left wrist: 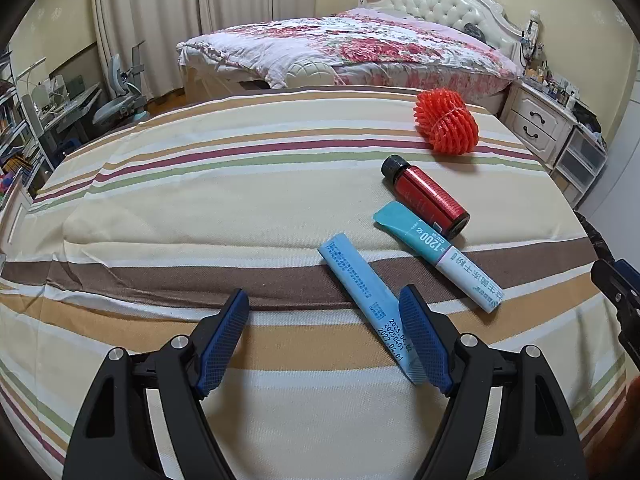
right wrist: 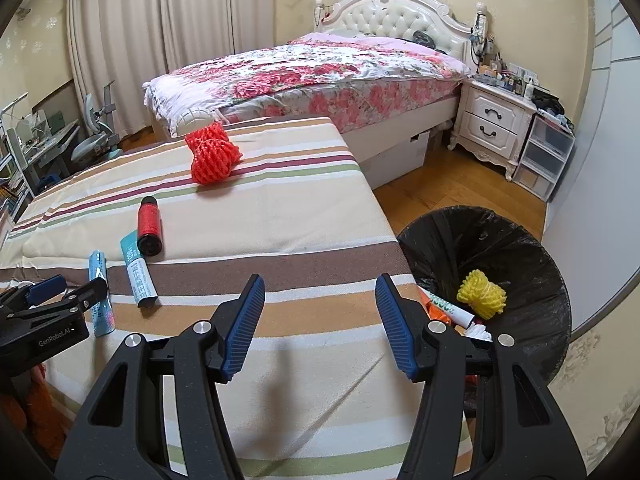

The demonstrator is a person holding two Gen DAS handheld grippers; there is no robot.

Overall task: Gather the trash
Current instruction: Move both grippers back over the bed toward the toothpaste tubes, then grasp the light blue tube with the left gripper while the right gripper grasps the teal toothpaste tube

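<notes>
On the striped table (left wrist: 200, 208) lie a light blue packet (left wrist: 366, 298), a teal and white packet (left wrist: 440, 256), a red bottle with a black cap (left wrist: 428, 196) and an orange foam net (left wrist: 446, 122). My left gripper (left wrist: 324, 336) is open and empty, its right finger beside the light blue packet. In the right wrist view the same items show: blue packet (right wrist: 100, 292), teal packet (right wrist: 138, 272), bottle (right wrist: 149, 220), orange net (right wrist: 212, 154). My right gripper (right wrist: 320, 320) is open and empty above the table's right edge, next to the black-lined bin (right wrist: 500, 240).
The bin holds a yellow foam net (right wrist: 482, 294) and other trash. A bed with a floral quilt (right wrist: 304, 76) stands behind the table, a white nightstand (right wrist: 492, 124) and plastic drawers (right wrist: 544, 156) at right. A desk and chair (left wrist: 116, 100) stand at far left.
</notes>
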